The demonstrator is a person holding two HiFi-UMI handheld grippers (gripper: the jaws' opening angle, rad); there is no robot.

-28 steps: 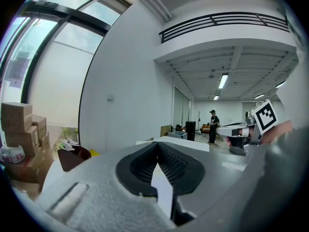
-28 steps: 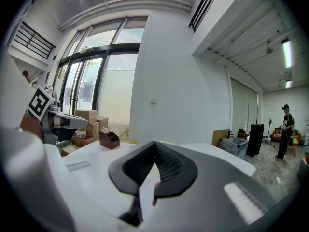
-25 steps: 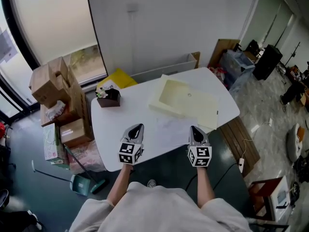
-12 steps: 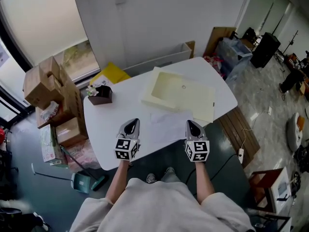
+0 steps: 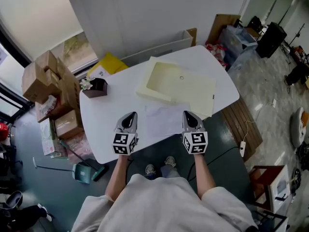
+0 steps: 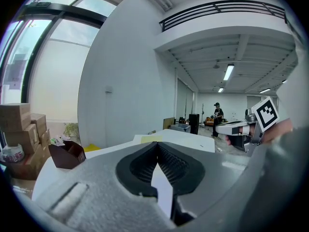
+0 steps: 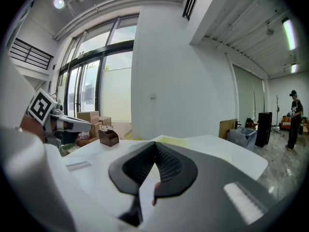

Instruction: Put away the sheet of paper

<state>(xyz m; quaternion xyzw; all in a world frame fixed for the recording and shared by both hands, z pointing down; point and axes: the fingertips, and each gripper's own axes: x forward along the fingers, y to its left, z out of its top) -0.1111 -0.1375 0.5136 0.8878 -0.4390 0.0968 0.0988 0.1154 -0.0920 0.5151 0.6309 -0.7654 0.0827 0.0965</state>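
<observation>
A white sheet of paper (image 5: 164, 120) lies flat near the front edge of the white table (image 5: 104, 129). Behind it sits a shallow cream tray-like folder (image 5: 177, 83). My left gripper (image 5: 131, 116) hovers just left of the sheet, and my right gripper (image 5: 188, 114) just right of it. Both point away from me across the table. In the left gripper view the left gripper (image 6: 157, 144) has its jaw tips together with nothing between them. The right gripper view shows the right gripper (image 7: 155, 144) shut the same way, empty.
A brown desk holder (image 5: 94, 87) stands at the table's far left. Cardboard boxes (image 5: 46, 81) are stacked on the floor to the left, with a dustpan (image 5: 83, 172) near them. A wooden bench (image 5: 243, 125) stands to the right of the table. A person (image 6: 217, 113) stands far back in the room.
Both grippers have moved forward from the table's near edge to either side of the sheet. The jaws stayed shut, and the paper has not moved.
</observation>
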